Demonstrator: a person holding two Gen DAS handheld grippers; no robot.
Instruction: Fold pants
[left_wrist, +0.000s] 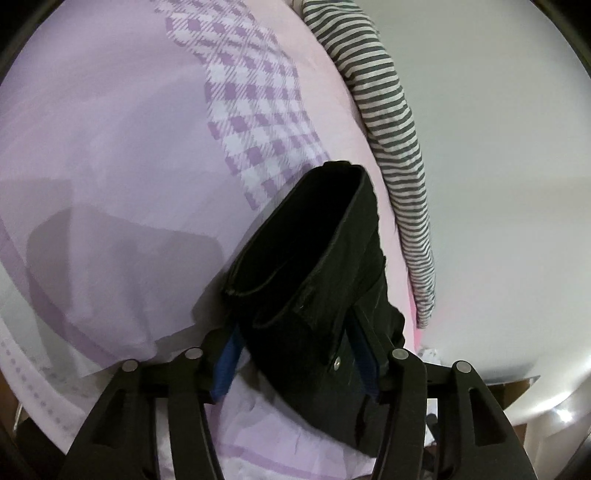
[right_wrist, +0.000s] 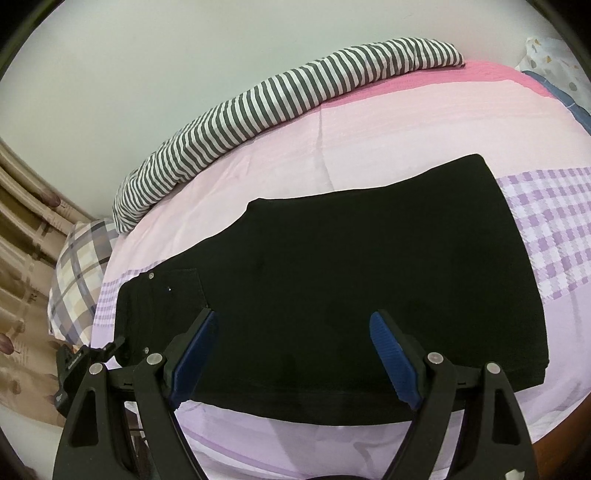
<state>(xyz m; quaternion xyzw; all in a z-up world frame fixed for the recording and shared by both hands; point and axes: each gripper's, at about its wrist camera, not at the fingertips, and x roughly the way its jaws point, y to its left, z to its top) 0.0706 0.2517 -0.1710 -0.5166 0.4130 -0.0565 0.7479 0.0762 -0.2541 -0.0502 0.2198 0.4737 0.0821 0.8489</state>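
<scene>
No readable text is seen; small white lettering on the black device (right_wrist: 70, 373) is too blurred to be read.

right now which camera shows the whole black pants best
The right wrist view: the black pants lie spread flat on the bed, nearly all edges visible. The left wrist view shows only the waistband end, close up between the left gripper's fingers.

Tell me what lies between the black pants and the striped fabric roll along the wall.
In the right wrist view, only bare pink bedsheet separates the black pants from the striped fabric roll; nothing else sits on that strip.
</scene>
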